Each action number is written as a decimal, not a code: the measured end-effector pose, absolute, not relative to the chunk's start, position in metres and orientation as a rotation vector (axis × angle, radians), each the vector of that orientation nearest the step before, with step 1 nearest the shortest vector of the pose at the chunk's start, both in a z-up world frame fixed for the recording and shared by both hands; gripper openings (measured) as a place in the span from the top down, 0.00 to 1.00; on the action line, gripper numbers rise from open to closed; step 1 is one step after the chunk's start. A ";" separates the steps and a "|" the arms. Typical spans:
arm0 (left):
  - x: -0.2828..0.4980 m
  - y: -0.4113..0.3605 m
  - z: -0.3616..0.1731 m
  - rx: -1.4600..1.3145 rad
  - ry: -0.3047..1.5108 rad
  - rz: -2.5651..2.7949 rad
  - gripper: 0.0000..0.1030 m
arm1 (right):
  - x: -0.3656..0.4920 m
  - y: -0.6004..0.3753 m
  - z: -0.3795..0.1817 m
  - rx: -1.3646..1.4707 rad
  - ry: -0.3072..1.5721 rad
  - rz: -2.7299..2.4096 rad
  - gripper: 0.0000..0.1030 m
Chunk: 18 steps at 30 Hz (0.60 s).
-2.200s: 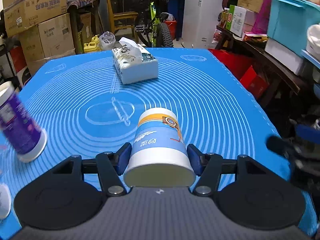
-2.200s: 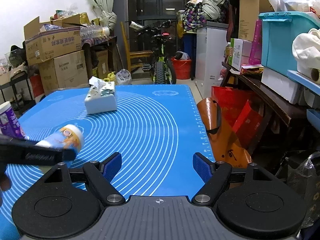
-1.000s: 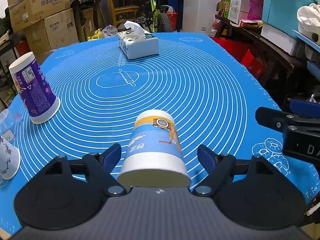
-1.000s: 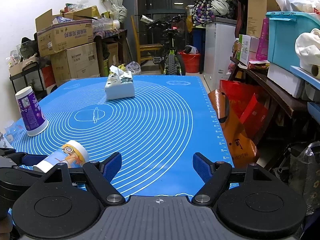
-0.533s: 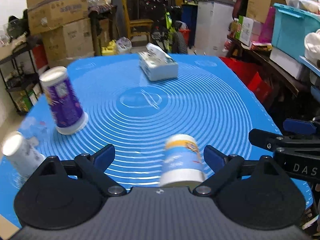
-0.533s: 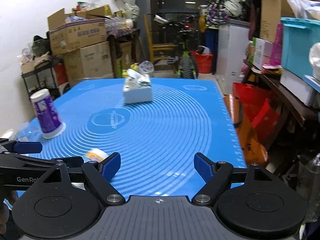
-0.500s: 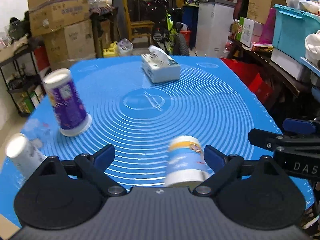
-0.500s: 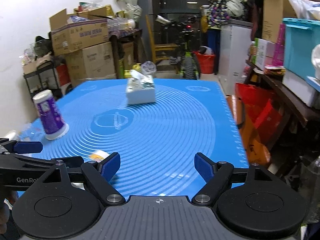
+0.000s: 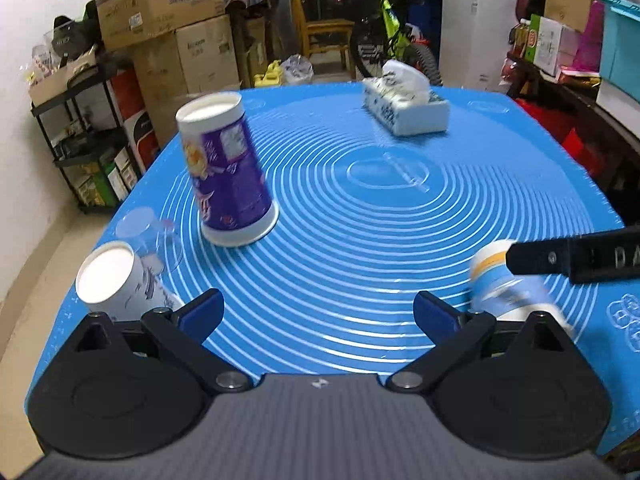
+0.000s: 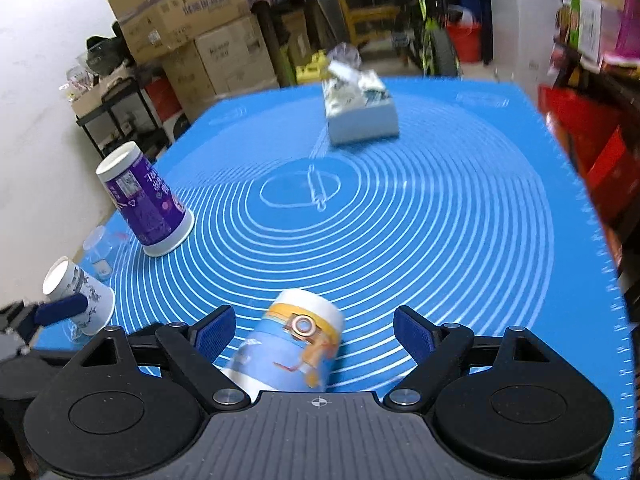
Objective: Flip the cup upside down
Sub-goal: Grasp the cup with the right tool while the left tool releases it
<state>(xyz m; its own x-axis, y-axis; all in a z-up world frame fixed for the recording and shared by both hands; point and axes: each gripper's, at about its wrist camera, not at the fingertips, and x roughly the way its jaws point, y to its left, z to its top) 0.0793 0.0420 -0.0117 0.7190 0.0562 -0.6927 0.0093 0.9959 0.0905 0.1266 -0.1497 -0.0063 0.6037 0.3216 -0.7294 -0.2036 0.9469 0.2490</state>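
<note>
Right fingers (image 10: 314, 330) spread wide, low astride upside-down blue cup (image 10: 288, 350), left fingers (image 9: 318, 312) released, empty

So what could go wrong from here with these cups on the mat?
1. The minion cup stands upside down between the open right gripper fingers, nearer the left pad; a sideways pull-out could tip it.
2. The left gripper hangs open beside the white floral cup, which sits near the blue mat's edge; a nudge might push it off.
3. The clear cup is easy to miss.

cup (image 10: 294, 350) btwn right fingers (image 10: 412, 334), on mat (image 10: 440, 240)
</note>
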 end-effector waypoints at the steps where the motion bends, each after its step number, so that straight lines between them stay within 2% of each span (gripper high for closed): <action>1: 0.080 0.044 -0.013 0.088 0.771 0.025 0.03 | 0.132 -0.147 -0.010 0.157 0.895 0.309 0.15; 7: 0.079 0.047 -0.017 0.080 0.775 0.013 0.03 | 0.153 -0.138 -0.028 0.206 1.022 0.354 0.21; 8: 0.078 0.047 -0.017 0.081 0.774 0.010 0.03 | 0.154 -0.137 -0.030 0.209 1.037 0.363 0.24; 9: 0.078 0.046 -0.017 0.081 0.774 0.009 0.03 | 0.154 -0.135 -0.033 0.205 1.050 0.368 0.31; 11: 0.078 0.046 -0.018 0.079 0.774 0.008 0.03 | 0.153 -0.135 -0.037 0.210 1.061 0.385 0.33; 15: 0.080 0.047 -0.018 0.064 0.774 0.011 0.03 | 0.145 -0.138 -0.032 0.196 0.983 0.384 0.37; 18: 0.080 0.049 -0.016 0.045 0.766 0.017 0.03 | 0.137 -0.140 -0.021 0.131 0.852 0.319 0.38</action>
<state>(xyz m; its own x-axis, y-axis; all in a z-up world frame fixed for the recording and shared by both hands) 0.0802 0.0487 -0.0161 0.7204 0.0320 -0.6929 0.0006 0.9989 0.0468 0.1366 -0.1400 -0.0207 0.6148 0.3275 -0.7174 -0.2240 0.9447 0.2394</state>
